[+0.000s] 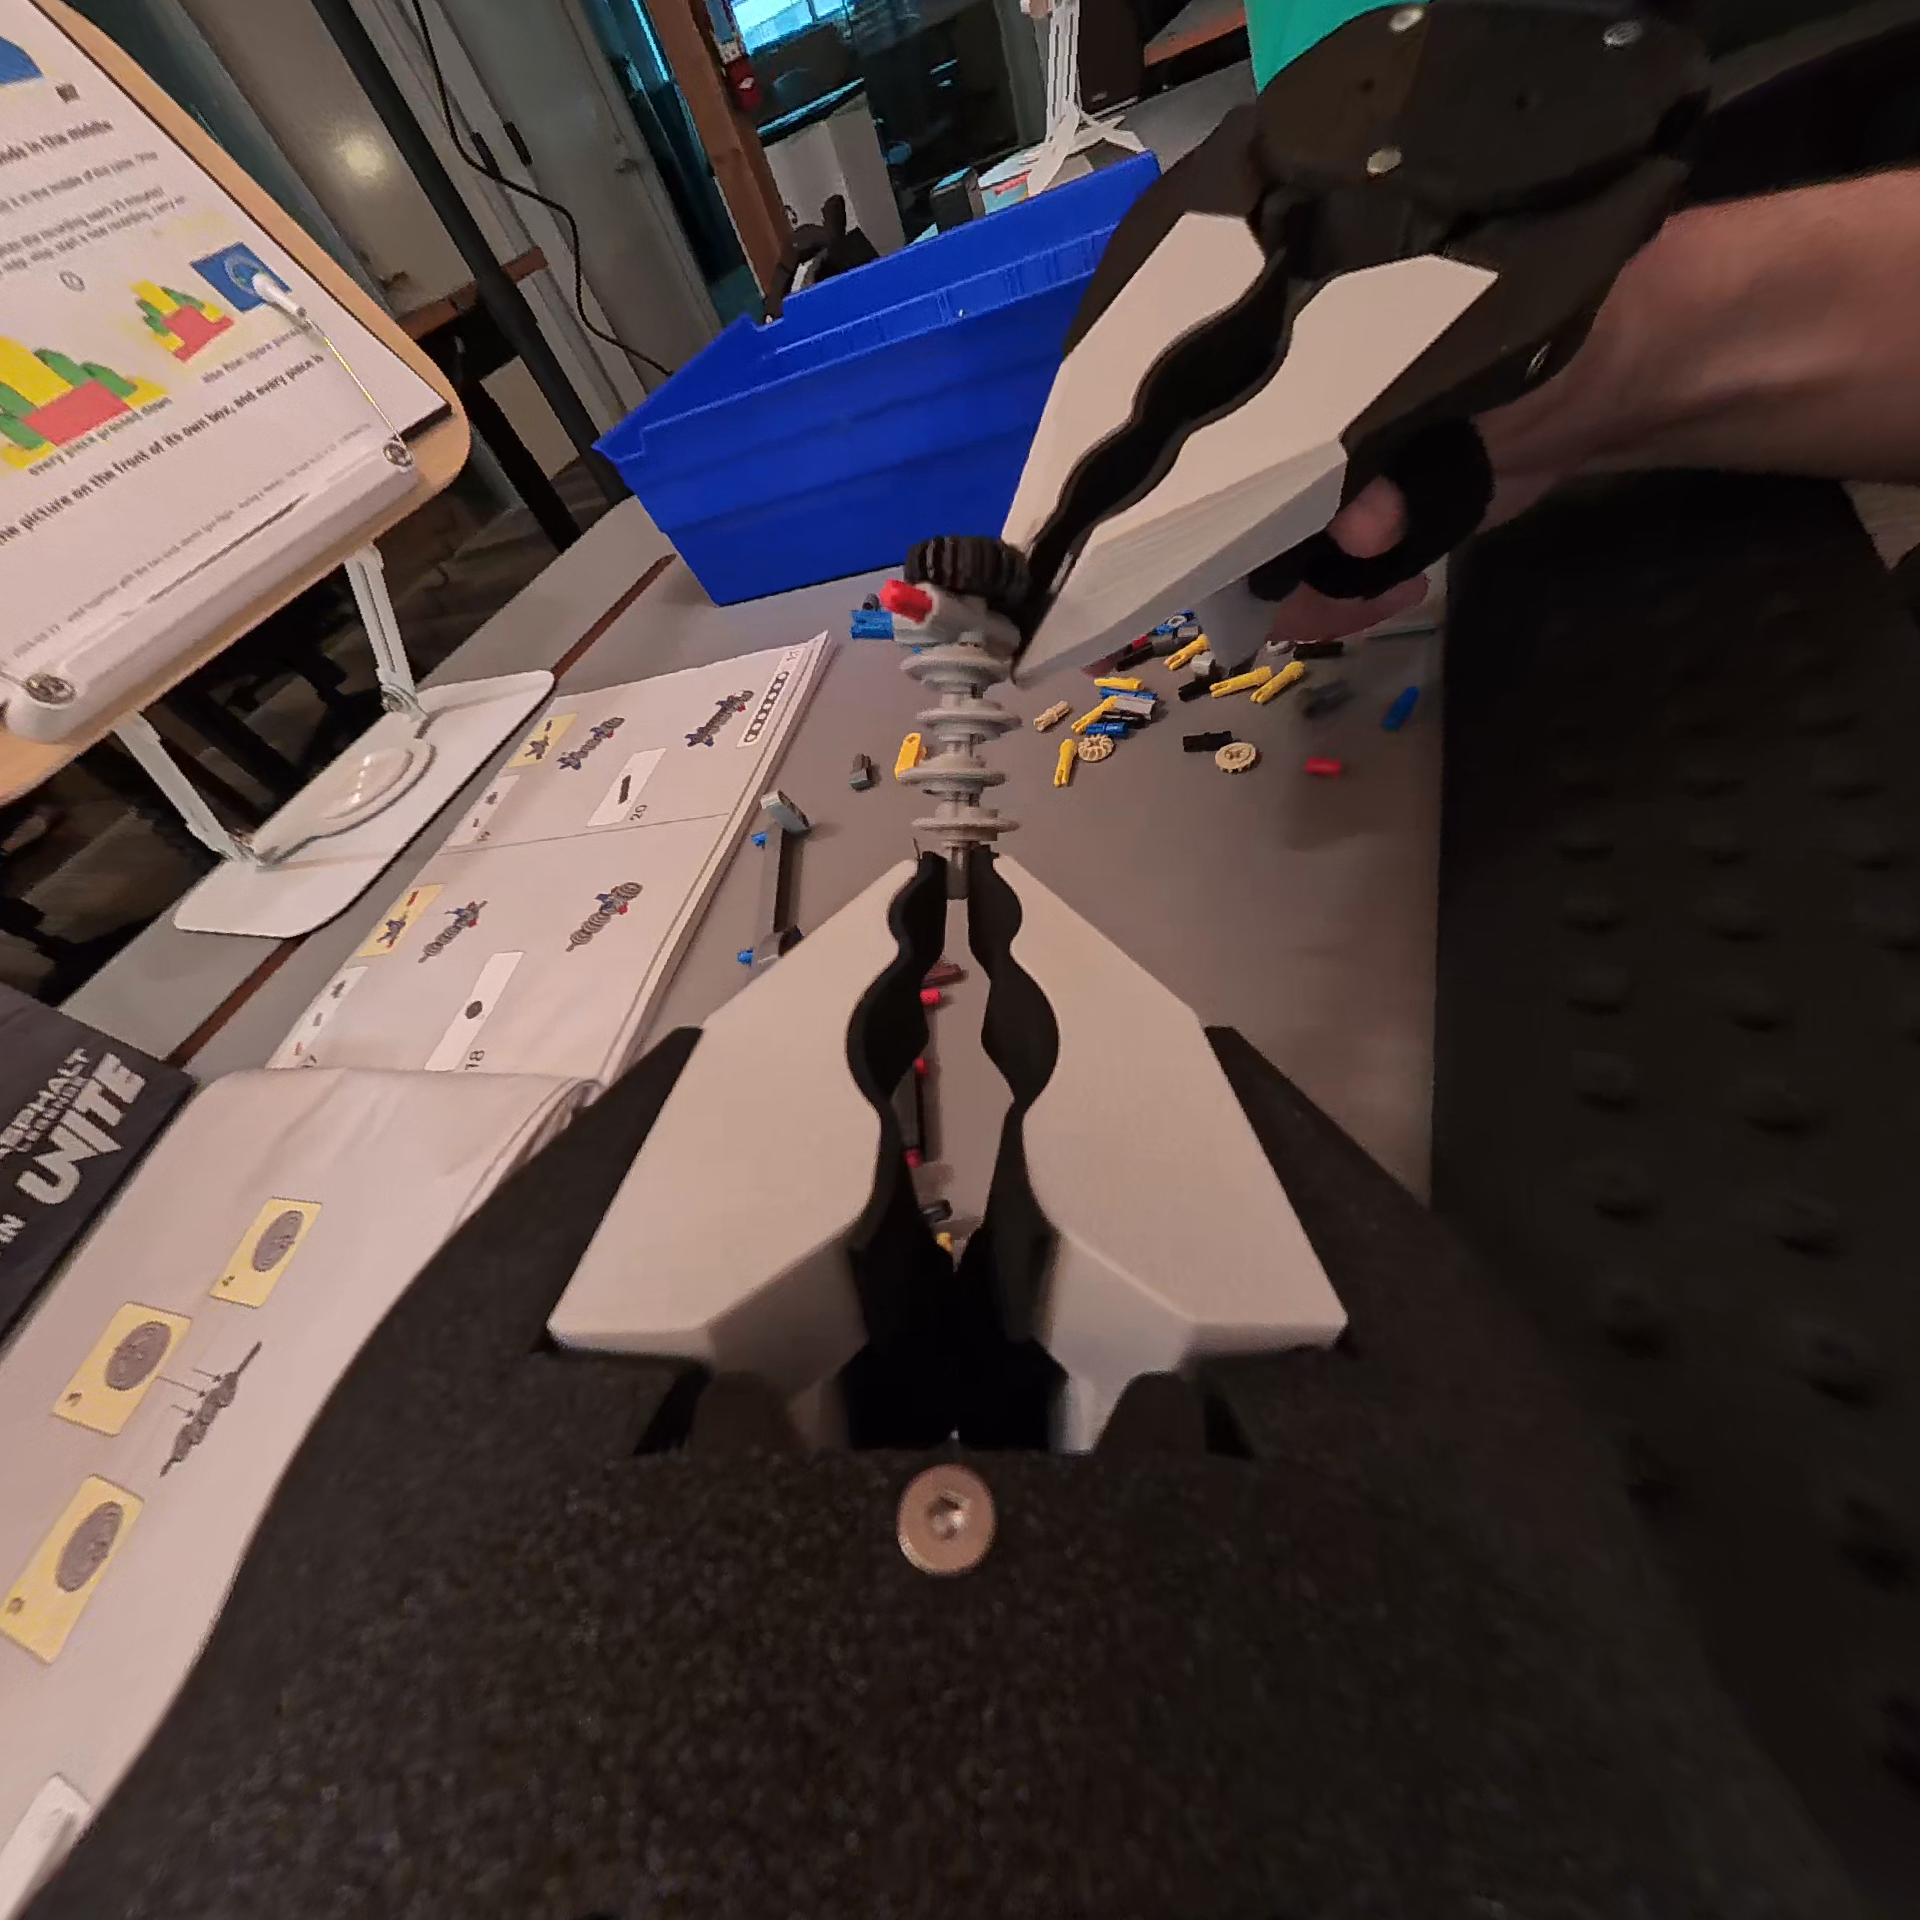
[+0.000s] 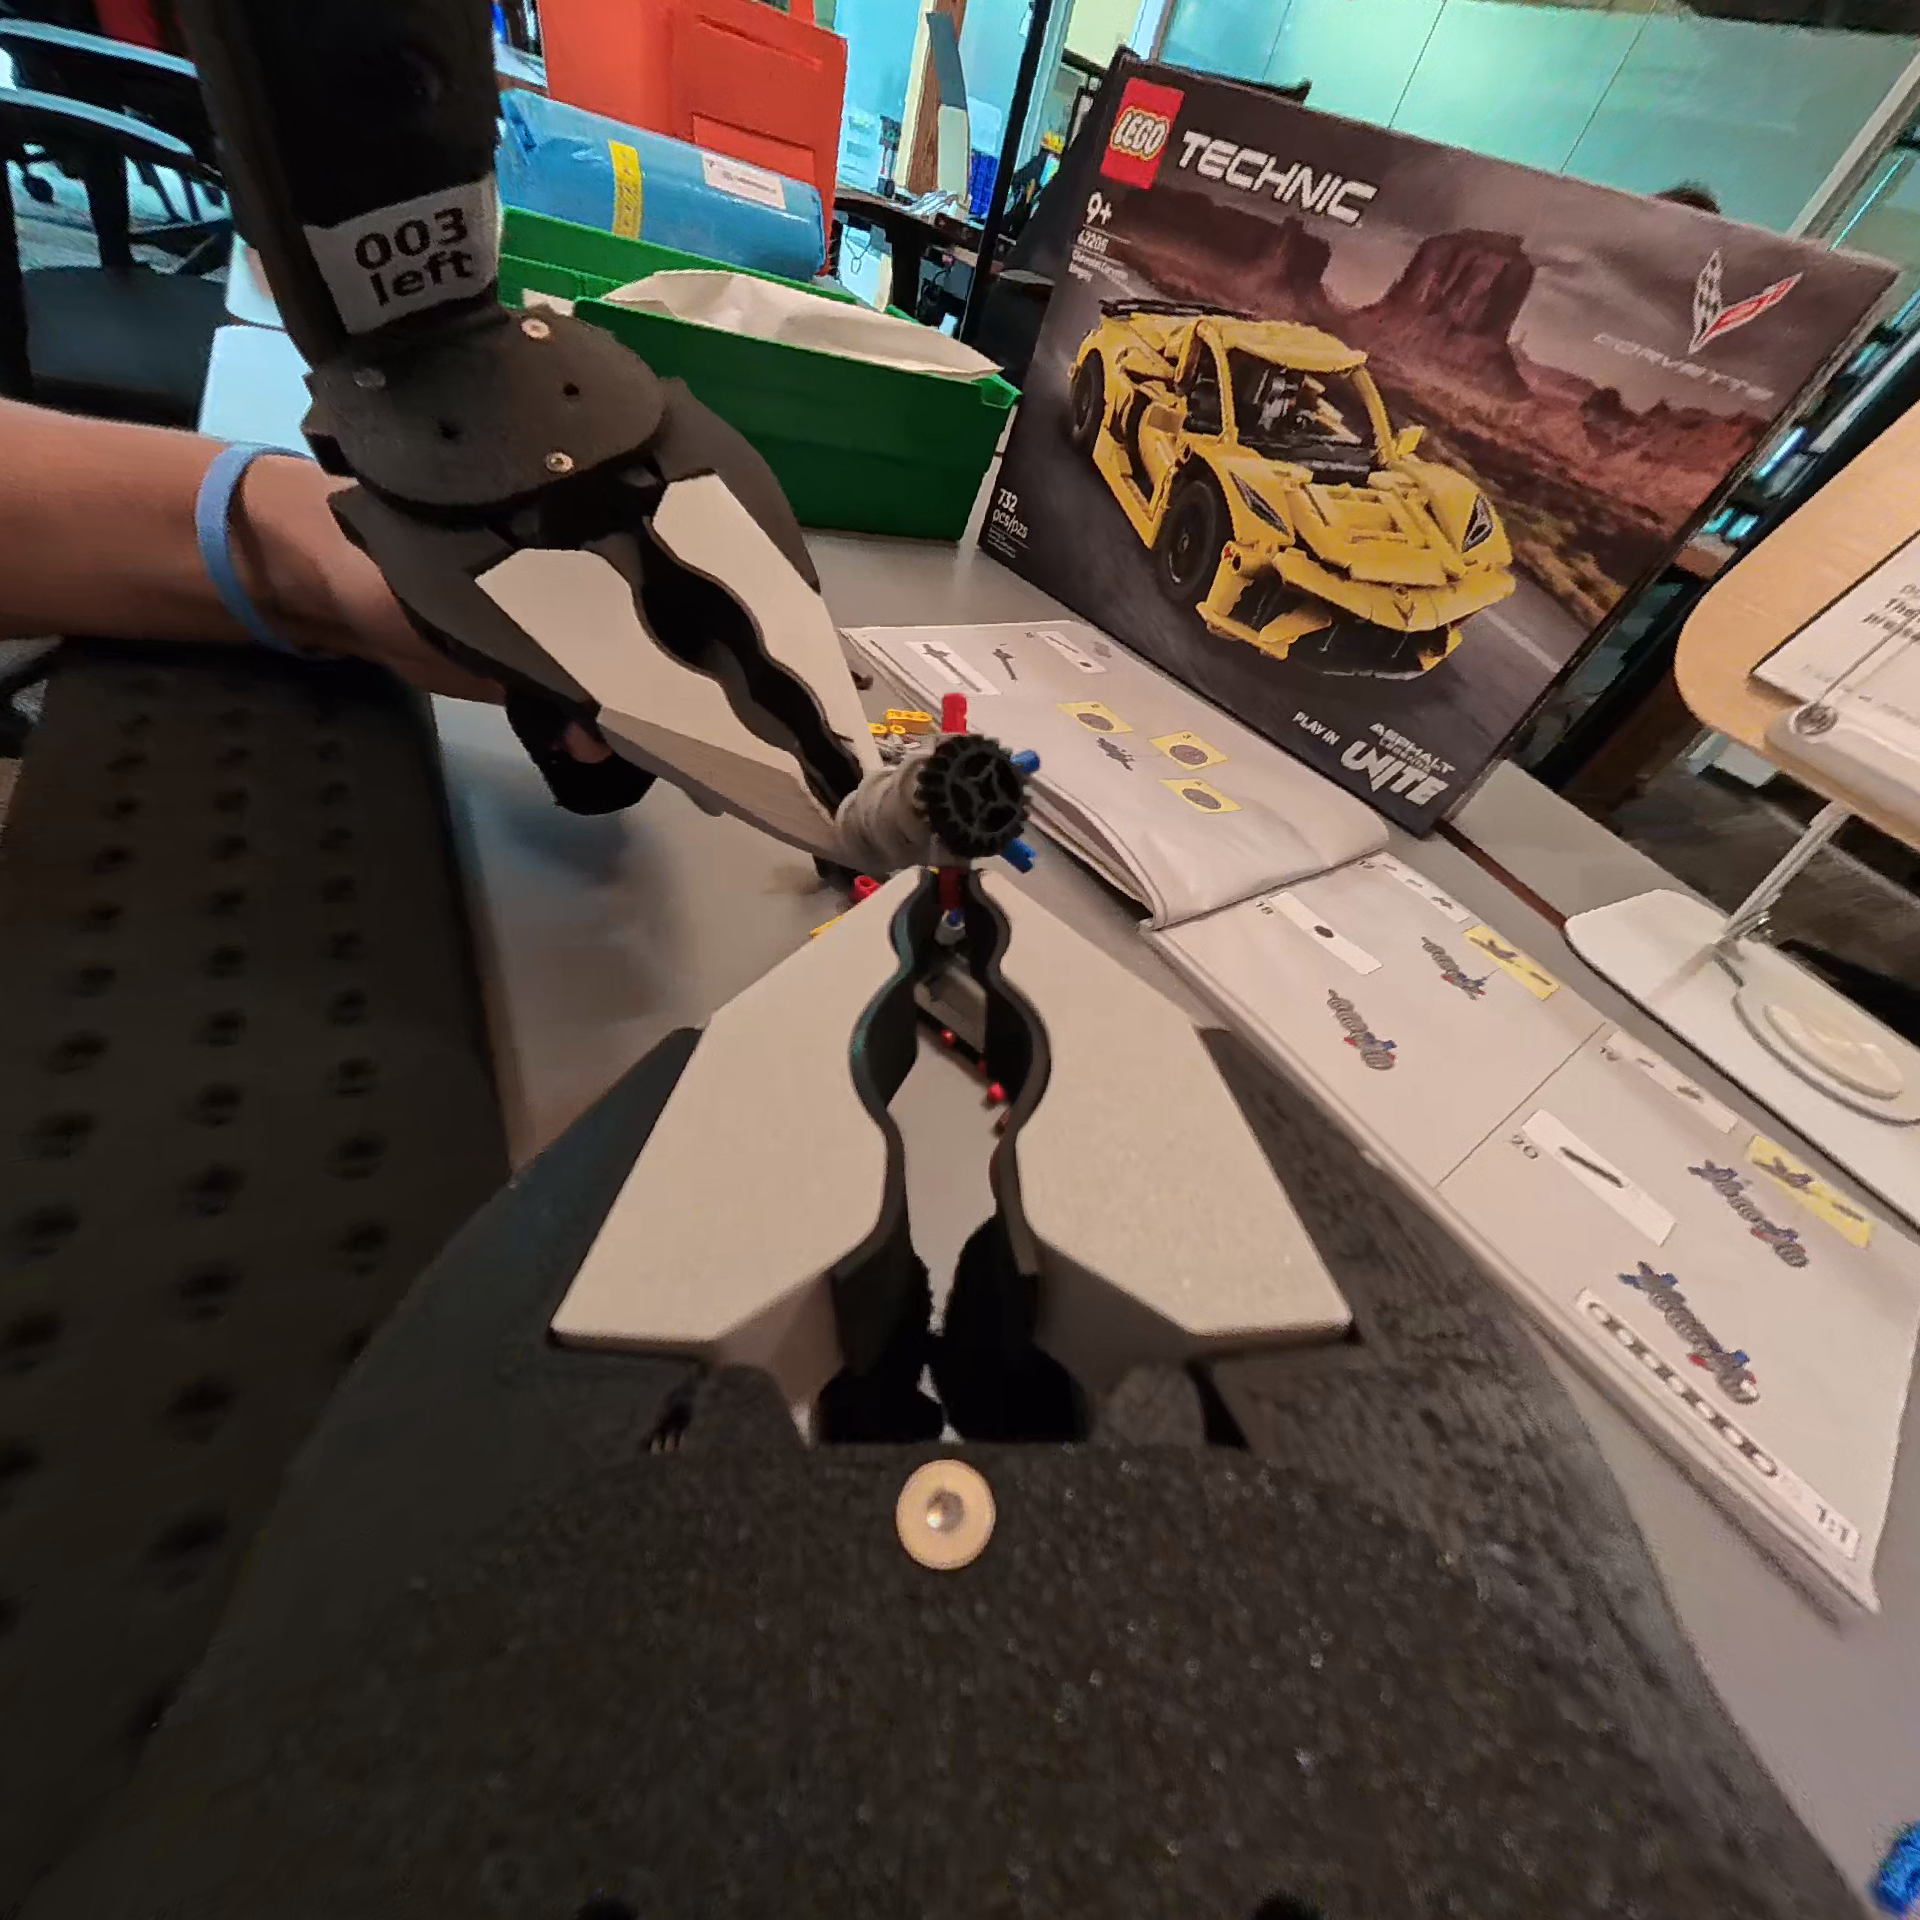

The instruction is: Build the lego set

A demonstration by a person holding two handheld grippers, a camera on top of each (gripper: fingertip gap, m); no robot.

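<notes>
I had the left gripper clamped on the near axle end of the shaft assembly; the right gripper pinched its far black gear. Light, stiff; discs could slide.

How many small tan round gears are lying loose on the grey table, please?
2, both loose on the grey table: one tan gear among the yellow pins, the other to its right. More may hide behind the right gripper.
</notes>
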